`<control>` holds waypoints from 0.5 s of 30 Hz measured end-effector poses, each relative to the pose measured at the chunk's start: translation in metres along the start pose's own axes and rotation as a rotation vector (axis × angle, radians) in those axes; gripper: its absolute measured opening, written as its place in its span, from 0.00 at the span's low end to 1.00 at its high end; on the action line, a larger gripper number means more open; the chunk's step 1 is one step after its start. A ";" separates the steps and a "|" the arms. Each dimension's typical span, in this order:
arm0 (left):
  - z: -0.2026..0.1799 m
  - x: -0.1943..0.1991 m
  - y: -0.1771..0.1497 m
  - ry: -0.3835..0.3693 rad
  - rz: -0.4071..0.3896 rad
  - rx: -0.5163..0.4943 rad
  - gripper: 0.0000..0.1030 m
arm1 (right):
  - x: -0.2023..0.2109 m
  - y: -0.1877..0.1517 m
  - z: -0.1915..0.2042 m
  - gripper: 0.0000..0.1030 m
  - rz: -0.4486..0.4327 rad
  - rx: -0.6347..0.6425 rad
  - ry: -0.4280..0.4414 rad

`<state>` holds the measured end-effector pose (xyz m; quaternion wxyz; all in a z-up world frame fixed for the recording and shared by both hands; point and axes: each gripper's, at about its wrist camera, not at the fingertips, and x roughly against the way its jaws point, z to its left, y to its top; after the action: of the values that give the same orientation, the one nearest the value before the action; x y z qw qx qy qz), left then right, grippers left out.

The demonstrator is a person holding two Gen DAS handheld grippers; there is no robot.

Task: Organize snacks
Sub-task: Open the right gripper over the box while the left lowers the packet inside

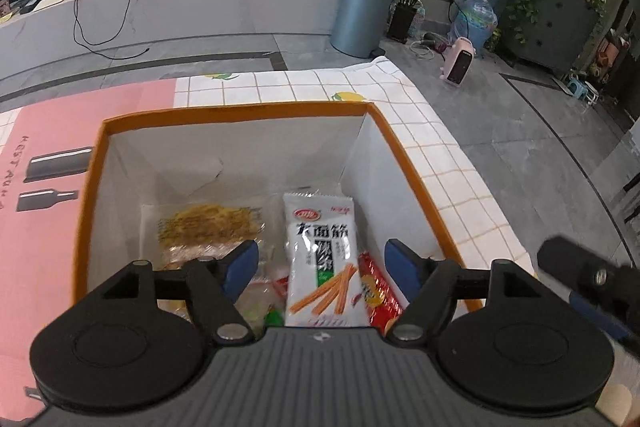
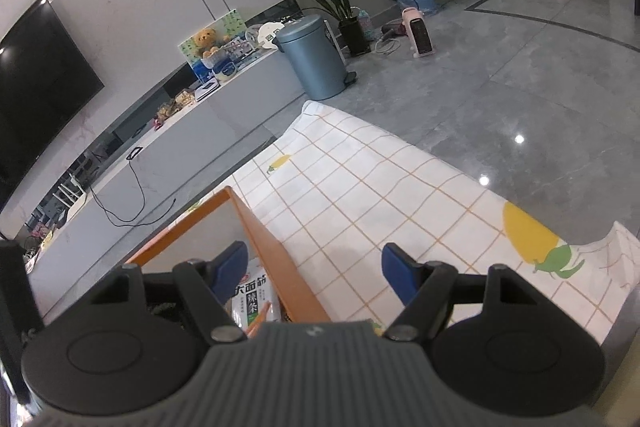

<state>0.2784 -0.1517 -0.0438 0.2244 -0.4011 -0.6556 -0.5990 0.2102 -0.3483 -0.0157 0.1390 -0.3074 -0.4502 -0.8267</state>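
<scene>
Seen from the left wrist camera, the left gripper hangs over an open box with an orange rim and white inner walls, its blue-padded jaws spread wide with nothing pinched between them. Inside the box lie several snack packets: a white packet printed with orange sticks rests flat in the middle, a red packet sits just to its right against the box wall, and a clear bag of yellowish snacks lies to its left. The box stands on a white checked tablecloth with a pink mat beside it on the left. At the right edge of this view a dark part of the right gripper shows, blurred. The right wrist camera sees far less of the box: only one orange corner and the top of the white packet, behind its left finger. The right gripper is also open and empty, straddling the box's right wall, with its other finger over the tablecloth. Only this view shows a dark television on the marble wall; both show a grey bin on the floor.
</scene>
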 end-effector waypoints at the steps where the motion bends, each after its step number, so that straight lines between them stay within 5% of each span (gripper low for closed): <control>1: 0.001 0.003 0.001 -0.003 0.000 0.000 0.82 | 0.002 -0.001 0.002 0.77 -0.008 0.013 -0.008; 15: 0.020 0.084 -0.009 0.048 -0.079 -0.015 0.82 | 0.011 -0.008 0.019 0.80 -0.011 0.101 -0.050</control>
<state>0.2264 -0.1099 0.0123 0.2133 -0.3620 -0.6608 -0.6219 0.2049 -0.3275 -0.0056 0.1383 -0.3181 -0.4966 -0.7956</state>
